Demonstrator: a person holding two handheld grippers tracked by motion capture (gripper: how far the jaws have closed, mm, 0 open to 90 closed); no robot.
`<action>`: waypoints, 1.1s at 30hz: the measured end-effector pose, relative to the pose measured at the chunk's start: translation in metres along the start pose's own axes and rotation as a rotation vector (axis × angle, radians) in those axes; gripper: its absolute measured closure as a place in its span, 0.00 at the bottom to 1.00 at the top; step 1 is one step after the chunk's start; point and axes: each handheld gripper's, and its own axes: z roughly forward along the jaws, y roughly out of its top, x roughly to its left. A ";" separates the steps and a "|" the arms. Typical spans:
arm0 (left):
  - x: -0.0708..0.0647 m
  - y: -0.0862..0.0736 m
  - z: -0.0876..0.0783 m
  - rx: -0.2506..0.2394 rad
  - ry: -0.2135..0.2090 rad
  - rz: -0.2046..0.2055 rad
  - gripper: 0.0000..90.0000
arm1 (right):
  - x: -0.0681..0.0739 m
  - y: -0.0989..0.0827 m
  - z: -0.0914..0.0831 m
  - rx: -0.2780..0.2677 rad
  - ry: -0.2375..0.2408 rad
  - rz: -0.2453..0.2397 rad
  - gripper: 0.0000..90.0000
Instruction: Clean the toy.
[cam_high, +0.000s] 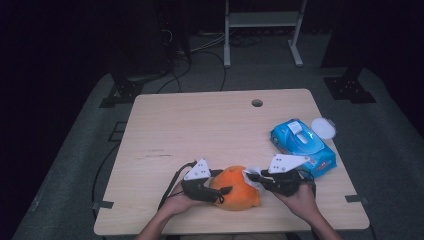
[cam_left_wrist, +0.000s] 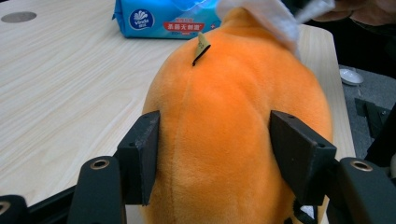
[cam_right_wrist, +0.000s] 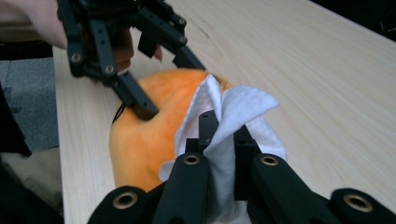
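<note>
Clenched on a white wipe, the right hand-held gripper meets the orange plush squeezed by the left hand-held gripper.

A pale wooden table is seen; an orange plush toy lies between the grippers, a blue wipes pack just beyond the right one.

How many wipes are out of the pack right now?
1: a white wipe pinched in the right gripper, resting against the orange plush. More may be hidden inside the blue pack.
</note>
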 end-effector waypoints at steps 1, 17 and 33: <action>-0.003 0.001 0.001 0.002 0.000 0.016 0.41 | -0.001 0.001 0.000 -0.002 -0.004 0.006 0.96; -0.015 0.006 0.009 -0.006 -0.007 0.062 0.40 | -0.006 0.002 0.001 -0.016 -0.001 0.043 0.96; -0.006 0.005 0.007 -0.001 0.015 -0.013 0.41 | -0.007 -0.007 -0.010 0.004 -0.034 0.031 0.96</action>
